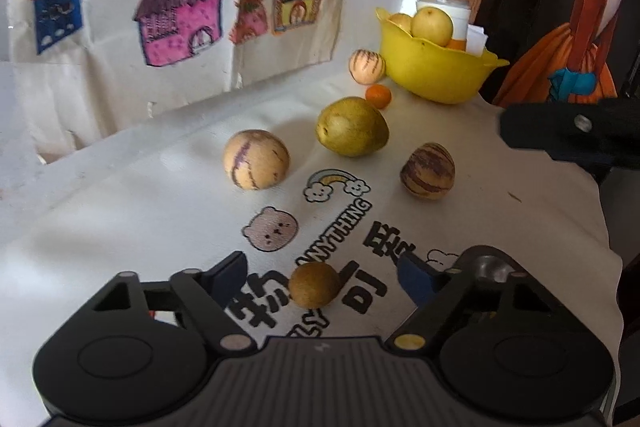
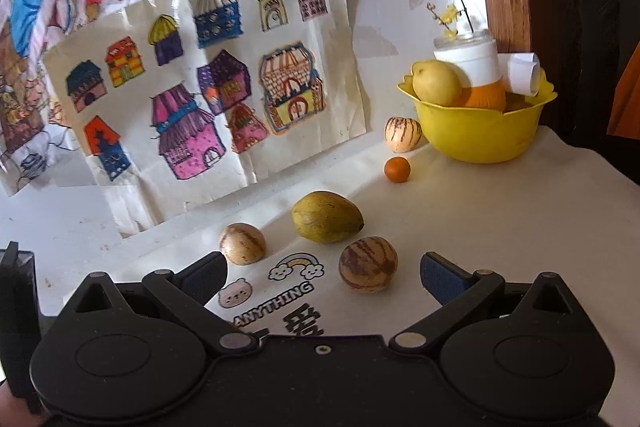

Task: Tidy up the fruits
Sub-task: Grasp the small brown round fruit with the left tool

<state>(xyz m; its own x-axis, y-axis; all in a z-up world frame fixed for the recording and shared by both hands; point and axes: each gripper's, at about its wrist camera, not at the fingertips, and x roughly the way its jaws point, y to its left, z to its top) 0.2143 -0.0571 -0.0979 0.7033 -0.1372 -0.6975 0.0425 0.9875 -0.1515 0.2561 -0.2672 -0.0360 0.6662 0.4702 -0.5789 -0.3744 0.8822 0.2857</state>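
My left gripper (image 1: 320,267) is open, its pads apart from the small brown round fruit (image 1: 314,285) that lies between them on the printed cloth. Ahead lie a pale striped melon (image 1: 256,159), a green pear-shaped fruit (image 1: 352,127) and a dark striped melon (image 1: 428,171). My right gripper (image 2: 324,265) is open and holds nothing. The dark striped melon (image 2: 368,264) sits just ahead of its right finger. Farther back are the green fruit (image 2: 327,215), a small orange (image 2: 397,169) and the yellow bowl (image 2: 476,131) with a yellow pear (image 2: 436,83).
A second pale striped melon (image 1: 367,66) and a small orange (image 1: 378,95) lie beside the yellow bowl (image 1: 436,75). Coloured house drawings (image 1: 180,23) hang on the wall behind. A white jar with a flower sprig (image 2: 468,55) stands behind the bowl. The table's right edge (image 1: 600,211) drops off.
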